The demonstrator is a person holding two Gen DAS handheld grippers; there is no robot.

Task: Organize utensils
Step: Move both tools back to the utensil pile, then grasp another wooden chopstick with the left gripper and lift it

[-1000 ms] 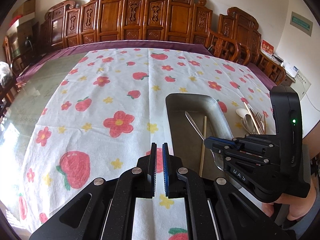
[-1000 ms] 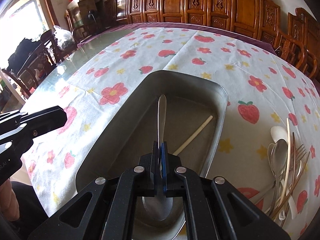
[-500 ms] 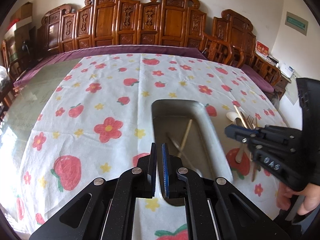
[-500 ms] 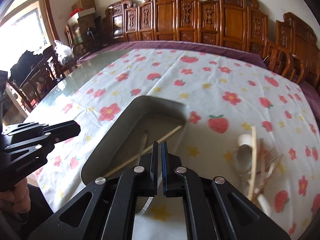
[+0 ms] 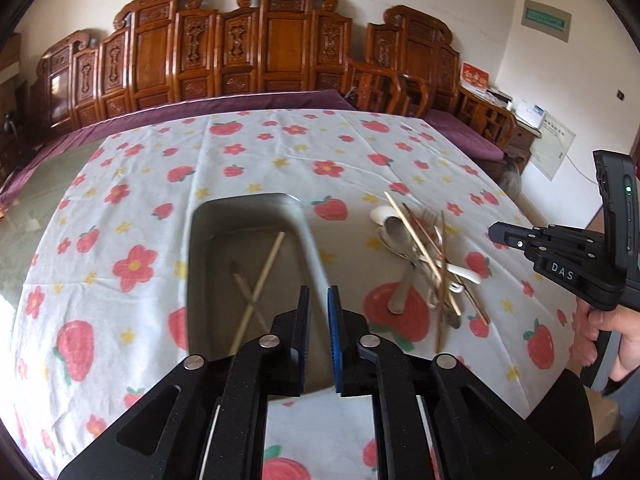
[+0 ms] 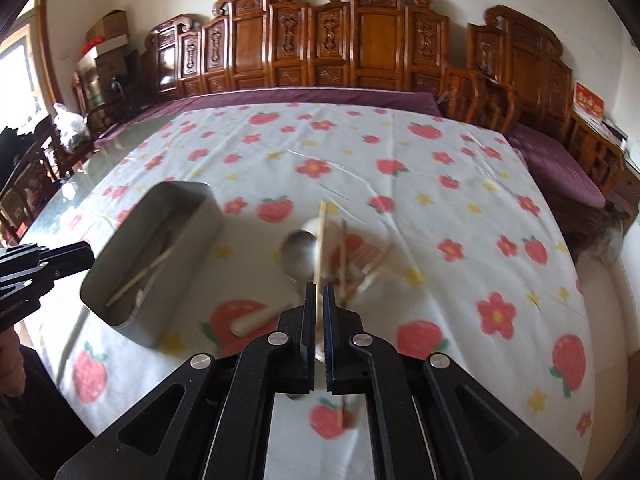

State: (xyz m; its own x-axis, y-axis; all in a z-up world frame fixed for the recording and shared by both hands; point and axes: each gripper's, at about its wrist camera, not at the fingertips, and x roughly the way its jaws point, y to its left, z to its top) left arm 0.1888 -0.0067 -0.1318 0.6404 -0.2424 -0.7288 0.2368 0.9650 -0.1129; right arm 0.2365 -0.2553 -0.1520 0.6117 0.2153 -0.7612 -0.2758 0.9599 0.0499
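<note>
- My left gripper [image 5: 318, 300] hangs over the near end of the metal tray [image 5: 204, 216]; its jaws are opening, with a narrow gap showing and nothing between the pads.
- My right gripper [image 6: 319, 296] points down at the pile of utensils [image 6: 340, 256]; its fingers are together and I see nothing held in them. This view is motion-blurred, so the pile's detail is soft.
- The tray sits on the tablecloth [image 5: 248, 152], white with red strawberries, red flowers and small yellow stars. Inside the tray lie a pale chopstick [image 5: 262, 276] and a slim piece crossing it that I cannot identify.
- The loose utensils lie in a heap just to the right of the tray in the left view: metal spoons [image 5: 400, 236], a white ceramic spoon [image 5: 466, 274], a fork and several wooden chopsticks [image 5: 416, 236] crossing each other.
- The cloth covers only part of the table; a bare greenish glossy top [image 6: 60, 200] shows at the left, with a purple border [image 5: 224, 106] along the far edge.
- Carved wooden chairs [image 5: 280, 44] line the far wall, more run down the right side, and cardboard boxes [image 6: 108, 28] are stacked in the left corner near a bright window.
- A hand [image 5: 616, 328] grips the right gripper's handle at the right edge of the left view.
</note>
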